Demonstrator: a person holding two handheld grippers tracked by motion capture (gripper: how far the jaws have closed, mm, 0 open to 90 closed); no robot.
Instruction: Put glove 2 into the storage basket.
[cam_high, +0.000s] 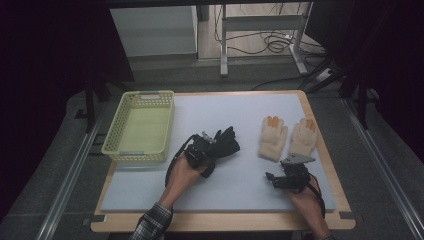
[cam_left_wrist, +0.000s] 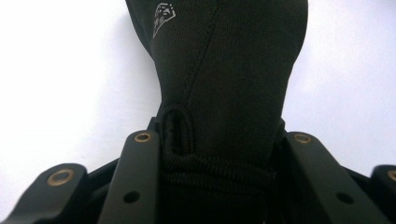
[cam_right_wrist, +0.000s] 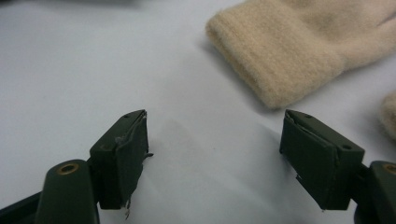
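While left gripper (cam_left_wrist: 217, 154) fingers clamp black glove (cam_left_wrist: 229, 79) (cuff end), right gripper (cam_right_wrist: 215, 154) fingers gape, cream glove (cam_right_wrist: 299, 51) beyond

A lab or recording room: a table (cam_high: 320, 150) with a white mat (cam_high: 240, 110) stands on grey carpet between floor rails (cam_high: 70, 175), dark curtains (cam_high: 45, 60) around, loose cables (cam_high: 270, 42) beyond.
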